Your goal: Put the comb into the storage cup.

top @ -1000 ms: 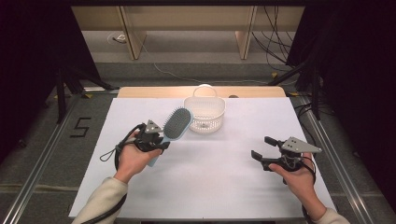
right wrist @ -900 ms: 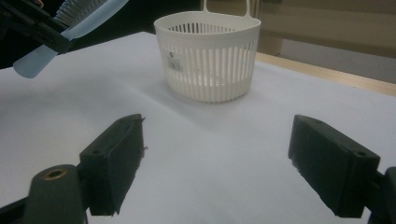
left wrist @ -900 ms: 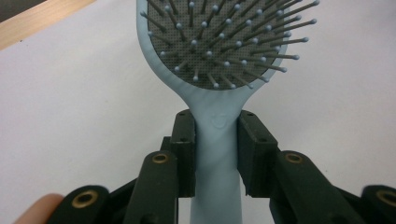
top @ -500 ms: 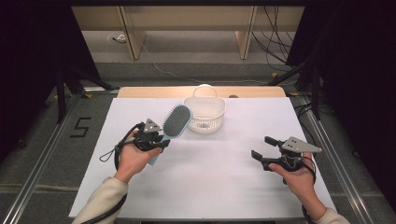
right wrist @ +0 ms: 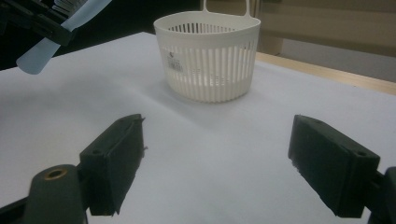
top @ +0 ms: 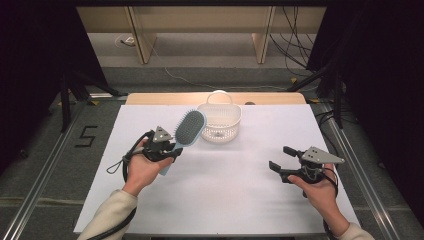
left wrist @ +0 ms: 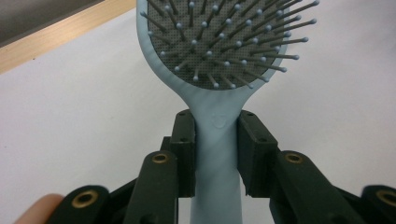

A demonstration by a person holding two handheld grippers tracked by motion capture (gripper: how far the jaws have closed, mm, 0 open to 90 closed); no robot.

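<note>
A light blue hairbrush (top: pixel 187 131) with a grey bristle pad is held above the white table, its head tilted toward the white slotted basket (top: pixel 219 122). My left gripper (top: pixel 169 150) is shut on the brush's handle (left wrist: pixel 216 154), both pads pressing its sides just below the head (left wrist: pixel 219 37). My right gripper (top: pixel 280 162) rests low over the table at the right, open, with nothing between its pads (right wrist: pixel 116 158). In the right gripper view the basket (right wrist: pixel 210 56) stands ahead with its thin handle up, and the brush handle's end (right wrist: pixel 44 49) shows at the upper left.
The table's white sheet (top: pixel 230 190) ends at a wooden strip (top: pixel 150 98) along the far edge, just behind the basket. Metal rails (top: pixel 45 165) run along both sides, with a "5" marked on the floor (top: pixel 86 136) at the left.
</note>
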